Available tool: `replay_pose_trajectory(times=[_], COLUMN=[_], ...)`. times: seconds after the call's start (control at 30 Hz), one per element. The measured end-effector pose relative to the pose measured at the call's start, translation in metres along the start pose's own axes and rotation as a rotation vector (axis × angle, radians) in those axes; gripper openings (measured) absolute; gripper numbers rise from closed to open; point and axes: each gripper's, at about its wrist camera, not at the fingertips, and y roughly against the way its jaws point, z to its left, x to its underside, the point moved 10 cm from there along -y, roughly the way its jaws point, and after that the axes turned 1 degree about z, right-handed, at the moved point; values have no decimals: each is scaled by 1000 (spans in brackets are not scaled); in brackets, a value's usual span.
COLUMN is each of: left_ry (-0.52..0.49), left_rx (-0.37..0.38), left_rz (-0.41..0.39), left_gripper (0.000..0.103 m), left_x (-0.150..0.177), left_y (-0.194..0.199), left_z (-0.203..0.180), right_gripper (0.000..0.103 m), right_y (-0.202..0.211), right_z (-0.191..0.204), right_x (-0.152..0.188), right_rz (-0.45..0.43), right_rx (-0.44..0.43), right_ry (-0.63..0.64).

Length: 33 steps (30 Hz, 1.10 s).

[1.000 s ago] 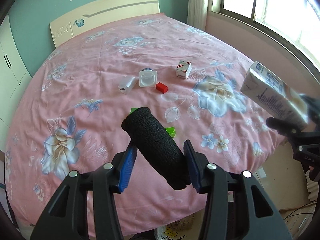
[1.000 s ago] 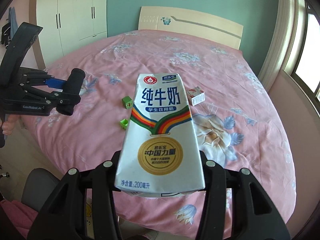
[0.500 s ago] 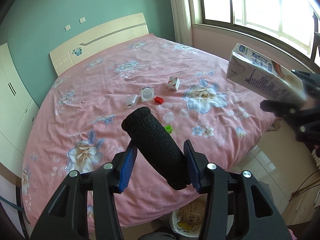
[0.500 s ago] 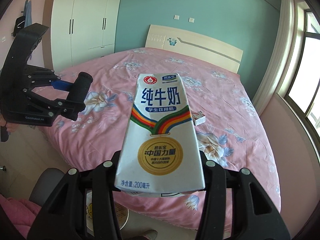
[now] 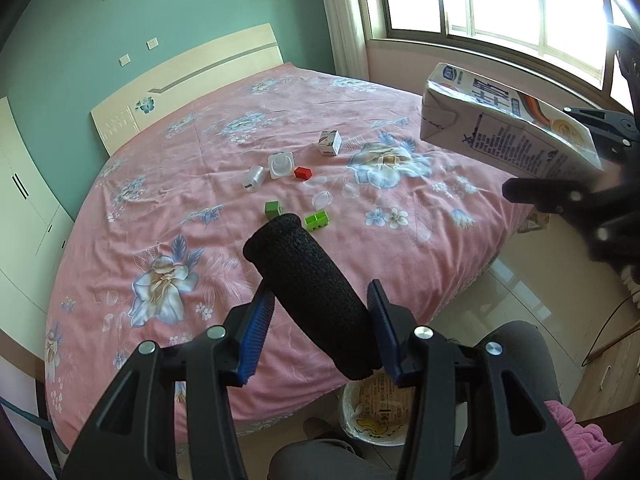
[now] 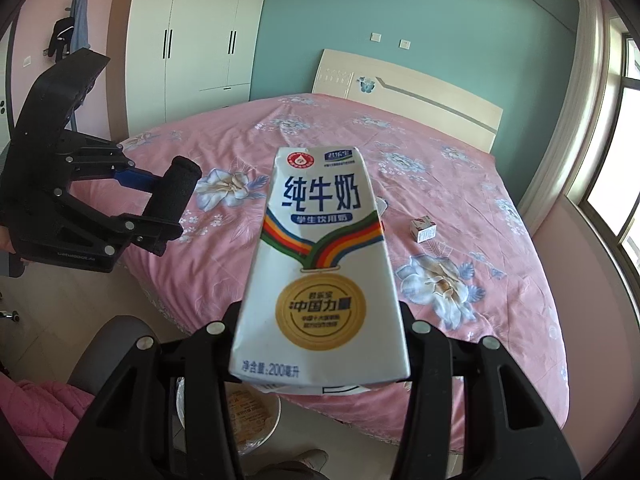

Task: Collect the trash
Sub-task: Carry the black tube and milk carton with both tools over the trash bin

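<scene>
1. Milk carton (image 6: pixel 320 272), white with a rainbow band and a gold seal, fills the middle of the right wrist view. Its long axis runs up the frame, its folded top pointing away toward the bed. The right gripper (image 6: pixel 320 364) clamps its lower end from both sides.
2. In the left wrist view the same carton (image 5: pixel 508 124) hangs at the upper right, tilted, top end toward the left.
3. Black foam tube (image 5: pixel 316 296) sits at the centre of the left wrist view, its long axis slanting from lower right to upper left. The left gripper (image 5: pixel 320 332) pinches it between blue pads.
4. A bin (image 5: pixel 352 408) with a clear liner stands on the floor at the bottom centre, under the tube's near end. Printed wrappers lie inside.
5. The pink floral bed (image 5: pixel 180 200) carries, mid-frame, a small box (image 5: pixel 330 143), a white tub (image 5: pixel 280 166), a clear cup (image 5: pixel 255 178), a red block (image 5: pixel 303 173) and green blocks (image 5: pixel 317 220).
6. Teal walls, a cream headboard (image 5: pixel 192 76), a bright window (image 5: pixel 500 12) at the upper right, and white wardrobes (image 6: pixel 192 40) at the upper left.
</scene>
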Motion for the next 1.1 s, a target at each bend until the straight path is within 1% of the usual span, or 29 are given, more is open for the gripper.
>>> replay_pose_trajectory(times=[0.27,0.5,0.73,1.1], left_ry=[-2,15,37,48], left_rx=[18,46,75,109], left_rz=[59,149,244,357], left_gripper=[50,50,50,50], left_x=[41,83,125,184], left_y=[-20,-56,-94,-140], left_z=[-9,-16,-27,-48], right_gripper=[48,48,48,48], right_y=[-17,-49,-83,-119], right_z=[27,46,54,85], right_x=[33,73,113,172], right_rz=[45,116,186,275], right_rx=[-56,-105,-148,-206], right_ry=[-2,-20,-58,-78])
